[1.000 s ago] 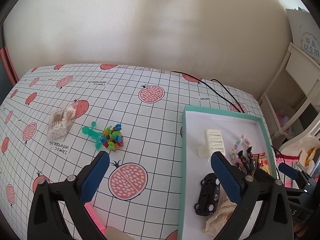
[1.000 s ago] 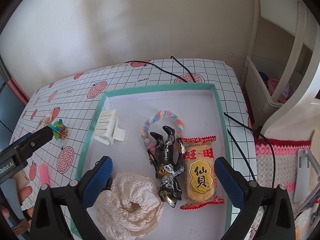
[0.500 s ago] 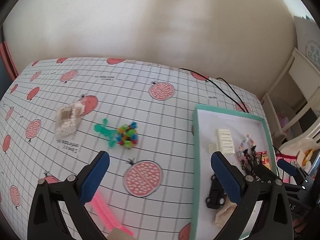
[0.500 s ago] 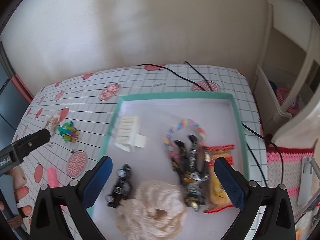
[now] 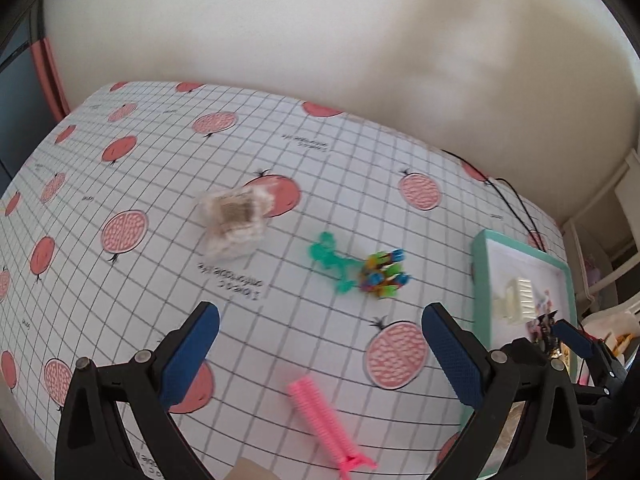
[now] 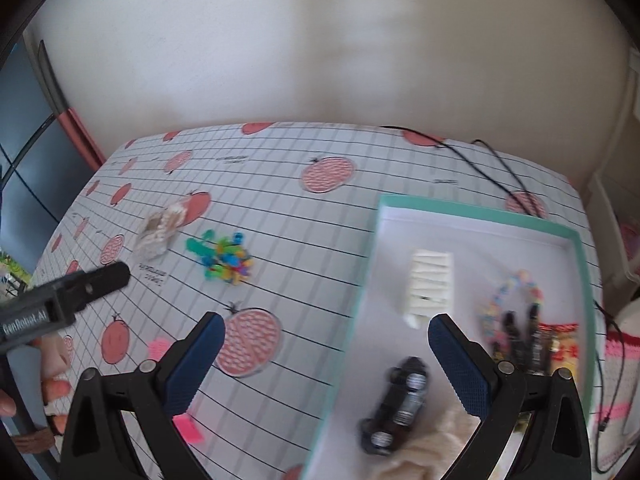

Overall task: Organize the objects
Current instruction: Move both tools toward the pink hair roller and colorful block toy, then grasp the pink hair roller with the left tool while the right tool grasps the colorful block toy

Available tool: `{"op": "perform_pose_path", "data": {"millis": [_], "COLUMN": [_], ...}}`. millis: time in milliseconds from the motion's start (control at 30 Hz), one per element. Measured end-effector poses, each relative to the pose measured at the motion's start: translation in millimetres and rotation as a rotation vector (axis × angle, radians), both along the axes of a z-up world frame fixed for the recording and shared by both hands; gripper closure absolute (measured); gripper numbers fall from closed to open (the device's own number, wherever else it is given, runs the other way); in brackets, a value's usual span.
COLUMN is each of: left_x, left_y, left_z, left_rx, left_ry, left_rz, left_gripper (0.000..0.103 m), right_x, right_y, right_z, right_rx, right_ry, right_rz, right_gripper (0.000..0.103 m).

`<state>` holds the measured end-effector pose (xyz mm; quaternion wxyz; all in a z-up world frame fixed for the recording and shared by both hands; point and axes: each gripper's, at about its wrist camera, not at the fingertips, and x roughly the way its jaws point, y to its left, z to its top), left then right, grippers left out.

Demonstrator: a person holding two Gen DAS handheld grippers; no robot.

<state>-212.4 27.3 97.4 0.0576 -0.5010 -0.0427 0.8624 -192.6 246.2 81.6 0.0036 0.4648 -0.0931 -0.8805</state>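
Left claw (image 5: 320, 348), wide and empty, has swung from the tray (image 5: 478, 248) toward the pink comb (image 5: 326, 420) at 6 o'clock, likely the next pick

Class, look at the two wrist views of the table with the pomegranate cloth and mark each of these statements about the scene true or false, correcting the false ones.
1. The pink comb lies inside the teal tray. False: it lies on the tablecloth, outside the tray.
2. The black toy car is inside the tray. True.
3. The left gripper is shut on the colourful toy cluster. False: its jaws are open and empty, and the cluster lies on the cloth ahead.
4. The white hair claw is in the tray. True.
5. The right gripper holds the bag of cotton swabs. False: it is open and empty; the bag lies on the cloth.
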Motion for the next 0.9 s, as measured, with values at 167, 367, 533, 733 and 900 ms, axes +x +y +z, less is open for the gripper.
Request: {"op": "perform_pose_path", "data": {"millis": [167,367,533,733,900], "left_x": [-1,4,7,16,23], "left_y": [-19,-18,-11,7,20], "left_z": [-16,-35,-52,-67,-80], "left_rx": [0.013,0.019,0.022,-0.033,-0.067], "left_ry": [-0.046,-0.103,-0.168,-0.218,-0.258], "left_rz": [0.017,0.003,-0.018,-0.036,-0.057], "left_gripper": [0.002,0.002,0.001,0.001,0.001], "right_x": [-10,-14,-11,-5,-4], "right_y": [-16,-17,-5,8,15], "right_z": [-5,-14,-14,-15,-17], "right_rx": [0.002,0.013,0.011,0.015,0.004], "right_ry": [-0.009,-0.034,-0.03,-0.038,-0.04], "right_rz": [0.013,0.011,-0.01,-0.018,-0.032], "right_gripper": [0.0,0.0,0.0,0.0,0.0]}}
